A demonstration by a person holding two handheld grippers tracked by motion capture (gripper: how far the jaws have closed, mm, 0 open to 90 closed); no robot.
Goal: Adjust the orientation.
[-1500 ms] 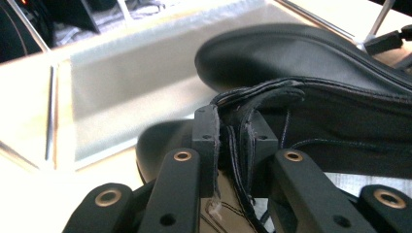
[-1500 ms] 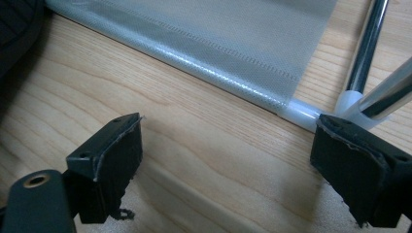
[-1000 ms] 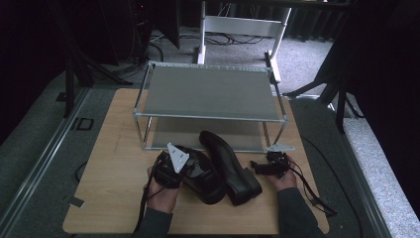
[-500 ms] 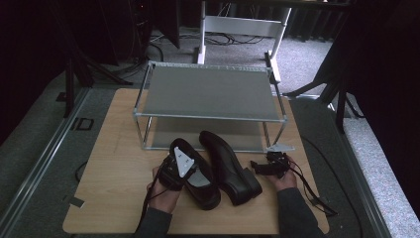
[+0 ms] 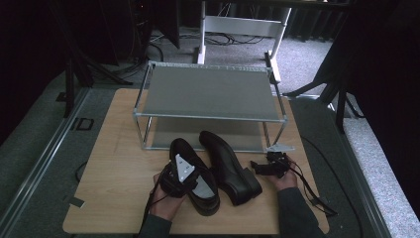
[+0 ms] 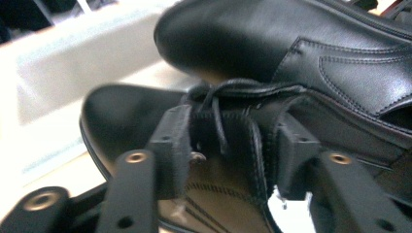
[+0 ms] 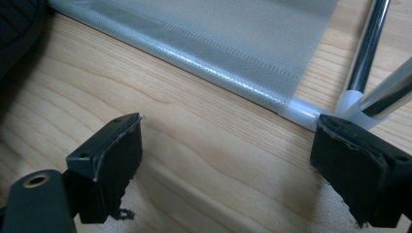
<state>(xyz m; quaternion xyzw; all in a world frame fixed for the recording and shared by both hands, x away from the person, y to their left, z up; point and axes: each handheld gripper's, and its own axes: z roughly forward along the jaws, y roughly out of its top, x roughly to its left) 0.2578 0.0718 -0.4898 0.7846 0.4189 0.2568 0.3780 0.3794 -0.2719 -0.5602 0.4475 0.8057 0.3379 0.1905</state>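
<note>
Two black lace-up shoes lie side by side on the wooden table (image 5: 119,168), in front of a two-shelf rack (image 5: 208,116). My left gripper (image 5: 194,173) is over the left shoe (image 5: 182,148). In the left gripper view its jaws have just been opening. My left gripper (image 6: 233,145) straddles the laced top of the left shoe (image 6: 116,116) without a firm squeeze, and the right shoe (image 6: 291,43) lies beyond. My right gripper (image 5: 257,166) rests beside the right shoe (image 5: 225,163). In the right gripper view my right gripper (image 7: 228,165) is wide open over bare wood.
The rack's lower shelf (image 7: 233,43) and a chrome front leg (image 7: 367,53) stand just ahead of the right gripper. A shoe's edge (image 7: 14,29) shows at that view's upper left. Dark floor, cables and a white frame (image 5: 242,25) lie beyond the table.
The left hand and its gripper have shifted slightly right and toward the near edge over the left shoe. The right hand has not moved.
</note>
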